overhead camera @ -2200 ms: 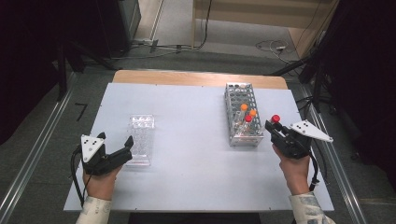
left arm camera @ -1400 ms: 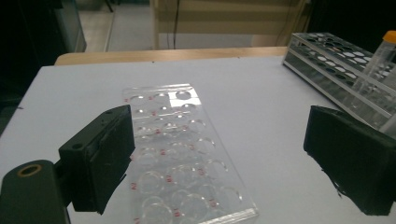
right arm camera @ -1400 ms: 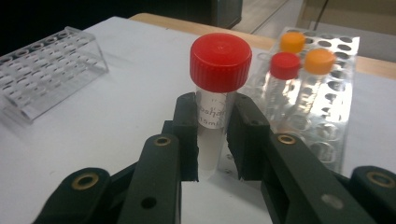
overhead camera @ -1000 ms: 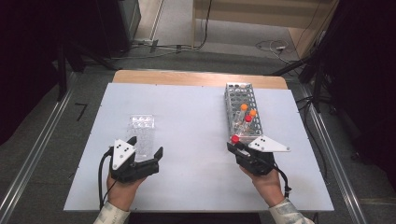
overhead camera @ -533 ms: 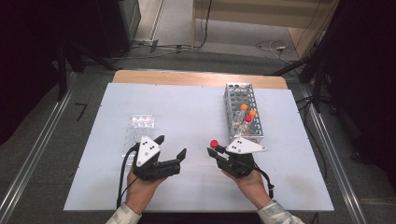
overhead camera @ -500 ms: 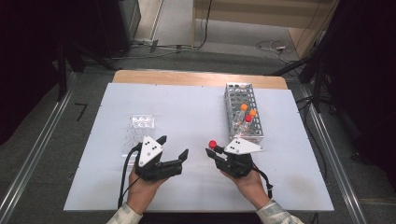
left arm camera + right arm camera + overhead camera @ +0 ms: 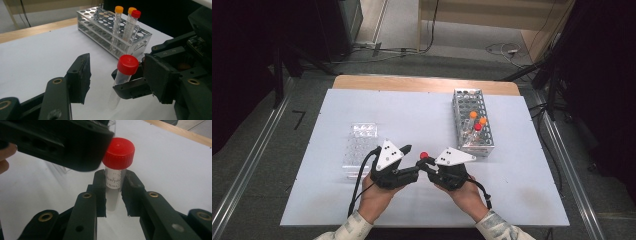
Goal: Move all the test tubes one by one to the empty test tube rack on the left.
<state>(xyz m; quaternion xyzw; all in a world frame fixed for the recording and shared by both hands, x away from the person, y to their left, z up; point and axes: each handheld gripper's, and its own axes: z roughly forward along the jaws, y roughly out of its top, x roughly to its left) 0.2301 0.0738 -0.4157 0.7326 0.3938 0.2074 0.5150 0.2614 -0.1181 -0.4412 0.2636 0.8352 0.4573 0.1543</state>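
Work in hand: a red-capped tube (image 7: 117, 172) is being passed or uncapped between two hand-held grippers at the near middle of the table.
Right gripper (image 7: 114, 195): clamped on the clear body of the tube just under its cap, holding it upright above the tabletop.
Left gripper (image 7: 113, 72): jaws have just been closing around the cap, one at nine o'clock of the tube and the other past it at three o'clock; the pads do not yet press on it, so it counts as not gripping.
Where the tube is: at six o'clock in the high view, between the two hands, with the wire rack (image 7: 472, 121) off at two o'clock.
Done so far, as a judgement: the tube is out of the rack and brought to the meeting point.
Left to do, as a judgement: the left jaws must finish closing on the cap; what follows cannot be told.
Other tubes (image 7: 130, 22): three stay upright in the rack, two orange-capped and one red-capped.
Clear tray (image 7: 360, 145): lies at nine o'clock of the hands, well apart from the rack.
Surface: a pale, plain table (image 7: 412, 110) with a wooden strip at its far edge.
Room: grey floor, trailing cables, dark curtains at both sides.
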